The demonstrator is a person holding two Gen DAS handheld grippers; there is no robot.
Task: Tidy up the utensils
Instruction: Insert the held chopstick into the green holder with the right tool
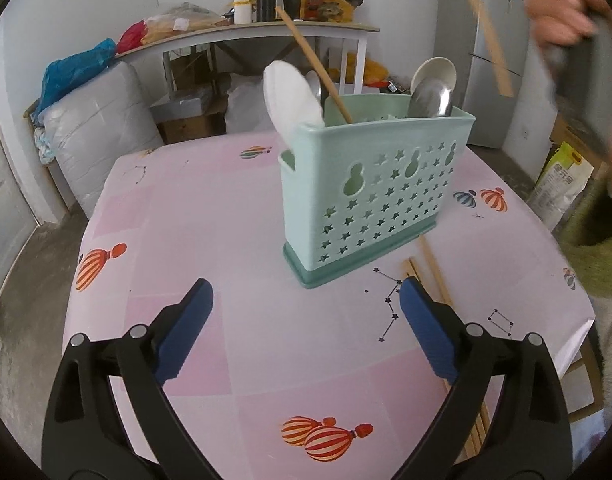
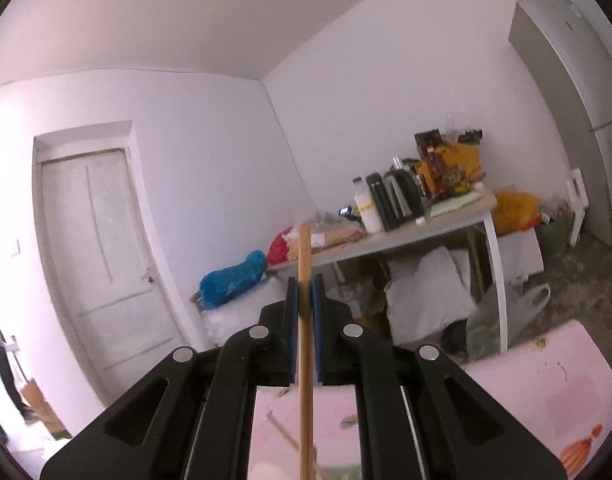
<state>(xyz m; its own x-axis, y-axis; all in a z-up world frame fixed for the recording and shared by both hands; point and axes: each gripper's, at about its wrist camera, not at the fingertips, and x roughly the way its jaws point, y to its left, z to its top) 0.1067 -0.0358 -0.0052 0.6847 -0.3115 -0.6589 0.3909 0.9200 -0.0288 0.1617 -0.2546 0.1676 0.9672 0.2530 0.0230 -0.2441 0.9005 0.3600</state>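
Left wrist view: we see our left tool (image 1: 306, 300) spread wide and empty over the pink table (image 1: 233, 216).
Holder: the green utensil holder (image 1: 370, 184) stands on the table, with one chopstick (image 1: 312, 62), spoons and ladles inside.
Loose chopsticks (image 1: 434, 268): on the table just beside the holder.
Right wrist view: our right tool (image 2: 305, 292) is clamped on an upright chopstick (image 2: 305, 352), raised above the table.

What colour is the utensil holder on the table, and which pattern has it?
Mint green utensil holder with star-shaped cut-outs; clearest in the left wrist view.

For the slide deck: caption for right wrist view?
Right claw shut on an upright chopstick, raised above the table.
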